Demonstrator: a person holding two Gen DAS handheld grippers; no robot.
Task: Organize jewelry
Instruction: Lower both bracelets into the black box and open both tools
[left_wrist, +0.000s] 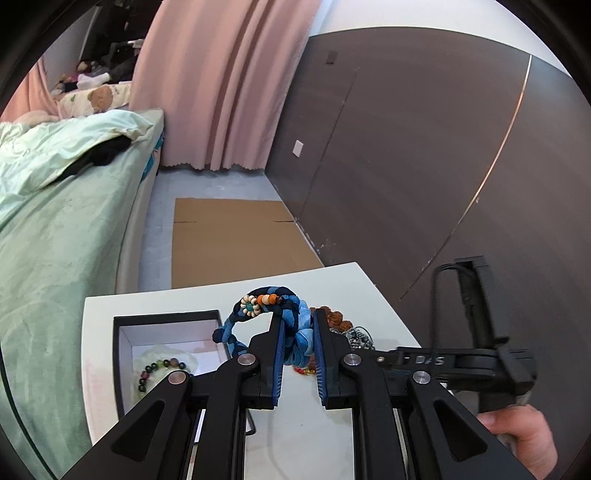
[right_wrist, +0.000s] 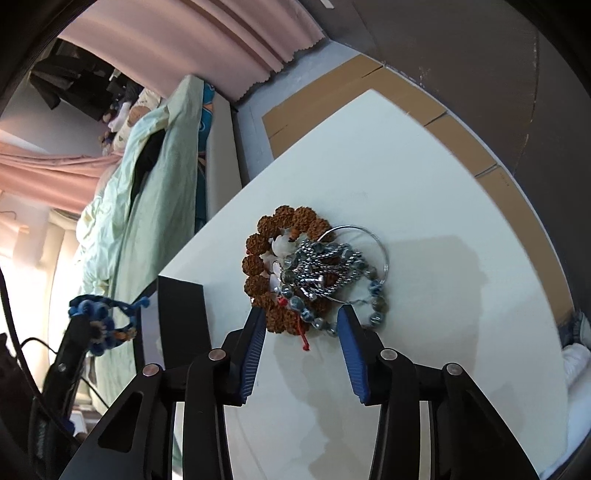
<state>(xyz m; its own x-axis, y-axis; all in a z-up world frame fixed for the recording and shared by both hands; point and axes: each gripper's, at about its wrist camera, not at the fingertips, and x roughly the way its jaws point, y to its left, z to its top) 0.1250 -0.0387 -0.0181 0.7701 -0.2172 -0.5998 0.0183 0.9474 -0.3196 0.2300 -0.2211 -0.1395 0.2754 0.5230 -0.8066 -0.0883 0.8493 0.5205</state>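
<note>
Left tongs (left_wrist: 297, 325): clenched on blue braided bracelet (left_wrist: 291, 325), lifted clear for the box (left_wrist: 122, 354) at 9 o'clock.
Right tongs (right_wrist: 301, 317): released, straddling the bead pile (right_wrist: 314, 269) on the table (right_wrist: 443, 184), ready to pick.

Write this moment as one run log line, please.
left hand-held gripper: shut on blue braided bracelet, lifted by box | right hand-held gripper: open above jewelry pile on table

Right gripper (right_wrist: 301, 317) jaws apart, tips at near edge of jewelry pile (right_wrist: 314, 269) on white table (right_wrist: 443, 184). Left gripper (right_wrist: 79, 332) clamps blue bracelet (right_wrist: 99, 321) beside black box (right_wrist: 181, 306).
</note>
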